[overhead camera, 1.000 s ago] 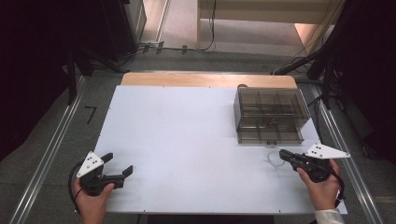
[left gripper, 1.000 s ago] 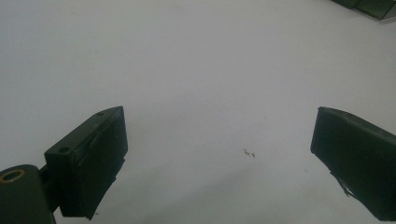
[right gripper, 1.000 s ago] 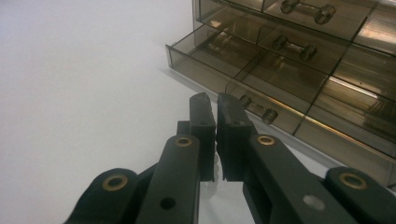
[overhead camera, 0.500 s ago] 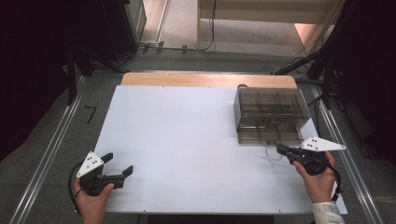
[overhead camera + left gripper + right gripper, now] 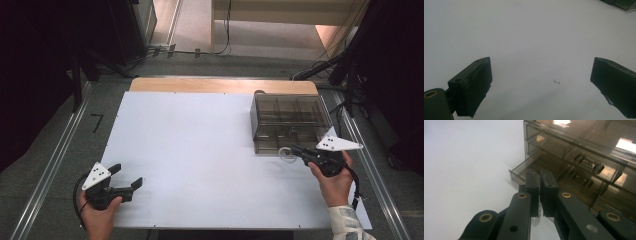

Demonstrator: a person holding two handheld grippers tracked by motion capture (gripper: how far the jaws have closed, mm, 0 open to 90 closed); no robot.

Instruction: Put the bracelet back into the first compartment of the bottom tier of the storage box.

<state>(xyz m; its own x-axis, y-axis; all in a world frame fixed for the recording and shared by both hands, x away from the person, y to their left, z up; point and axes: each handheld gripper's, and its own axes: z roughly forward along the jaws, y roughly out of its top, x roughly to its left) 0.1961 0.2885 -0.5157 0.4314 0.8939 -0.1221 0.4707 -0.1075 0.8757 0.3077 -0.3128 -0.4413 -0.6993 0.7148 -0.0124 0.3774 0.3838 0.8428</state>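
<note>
Right tool (image 5: pixel 296 149) clenched at the front of the smoky drawer cabinet (image 5: pixel 290 120), right of centre in the high view — jaws pressed nearly together in the right gripper view, apparently pinching the front edge or pull of a drawer (image 5: pixel 520 171), though what sits between the tips cannot be made out. Drawer slid out a little from the cabinet's lower left corner in that view, front wall proud of its neighbours; judged as partly opened, most of the travel left. A pale ring-like thing (image 5: pixel 286 153) on the bench (image 5: pixel 200 150) just in front of the cabinet, beside the tool tips; too small to identify. Left tool (image 5: pixel 125 181) released — jaws wide apart over bare white bench at lower left of the high view, well apart from the cabinet, holding nothing. Nothing yet lifted out of or placed into the drawer, as far as visible.
</note>
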